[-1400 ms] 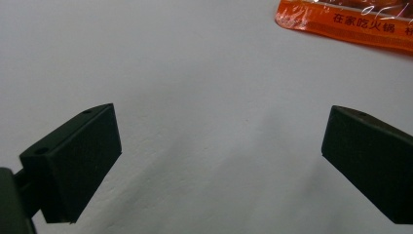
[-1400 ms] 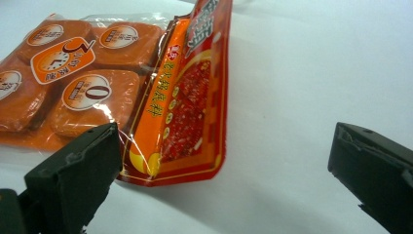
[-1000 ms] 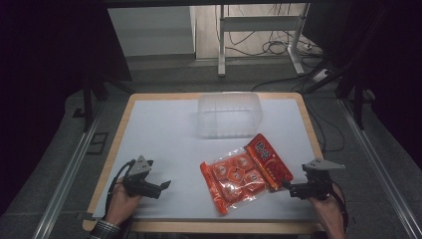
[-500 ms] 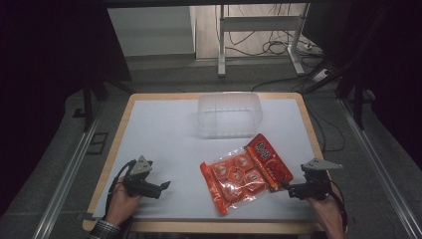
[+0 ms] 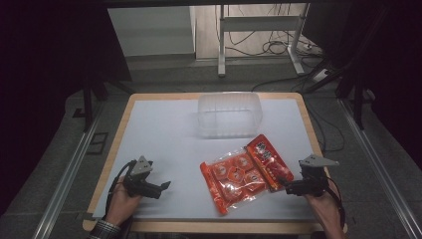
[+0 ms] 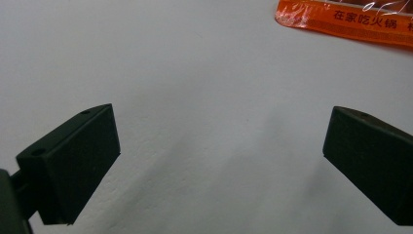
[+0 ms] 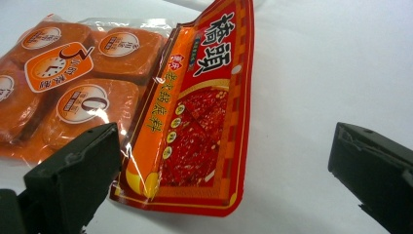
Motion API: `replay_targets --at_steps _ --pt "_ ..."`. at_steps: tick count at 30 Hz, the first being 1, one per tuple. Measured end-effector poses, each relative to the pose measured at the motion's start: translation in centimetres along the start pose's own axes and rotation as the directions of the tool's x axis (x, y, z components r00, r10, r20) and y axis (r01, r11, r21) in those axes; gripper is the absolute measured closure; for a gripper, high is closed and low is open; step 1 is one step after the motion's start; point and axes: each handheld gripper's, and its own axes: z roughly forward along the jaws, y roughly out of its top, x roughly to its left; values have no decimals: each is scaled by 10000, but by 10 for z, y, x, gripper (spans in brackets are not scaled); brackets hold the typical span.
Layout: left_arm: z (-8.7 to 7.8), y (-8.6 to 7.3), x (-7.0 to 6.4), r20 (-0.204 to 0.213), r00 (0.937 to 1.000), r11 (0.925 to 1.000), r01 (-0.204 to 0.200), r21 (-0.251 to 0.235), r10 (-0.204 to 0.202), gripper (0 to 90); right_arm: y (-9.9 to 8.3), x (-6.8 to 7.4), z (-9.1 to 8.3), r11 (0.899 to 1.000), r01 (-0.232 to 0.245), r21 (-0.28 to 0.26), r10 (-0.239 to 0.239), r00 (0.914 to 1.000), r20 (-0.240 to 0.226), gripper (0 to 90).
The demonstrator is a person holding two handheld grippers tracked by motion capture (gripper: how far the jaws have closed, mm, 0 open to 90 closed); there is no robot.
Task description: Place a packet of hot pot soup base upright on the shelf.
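Hardly anything had moved since the earlier frames: the right gripper (image 5: 287,188) had edged a touch nearer the packet's corner, while the left gripper (image 5: 164,185) sat where it had been, at the lower left of the high view.

Its jaws stood wide apart over bare white tabletop (image 5: 164,134), holding nothing. The right gripper's jaws were also spread wide and empty; in the right gripper view the near red edge of the snack packet (image 7: 195,126) lay between them, closer to the jaw at the lower left of the frame.

That packet (image 5: 246,172) lay flat on the table at lower centre of the high view, slanted so that its red printed end pointed toward the right gripper. Behind it, at upper centre and well apart, stood a clear plastic tub (image 5: 230,113).

It was a glossy film pouch: one end a flat red panel with printed characters, the rest clear film over squarish orange blocks, each with a round label. It would probably be light, limp between the blocks and slick to the pads, so it could sag or slip. The flat sealed border of the red end looked like the best hold, since pinching the blocks might crush them.

The tub seemed thin, ribbed and translucent, with rounded corners.
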Motion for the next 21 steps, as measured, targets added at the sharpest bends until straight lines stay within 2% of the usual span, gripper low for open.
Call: replay_targets --at_steps 16,21 --pt "1 0 -1 -47 10000 10000 -57 82 58 0 10 -5 10 9998 86 -175 -90 9997 -240 0" --pt "1 0 -1 -55 9999 9998 -104 141 105 0 11 -7 15 9998 -58 -178 51 9993 -379 0"
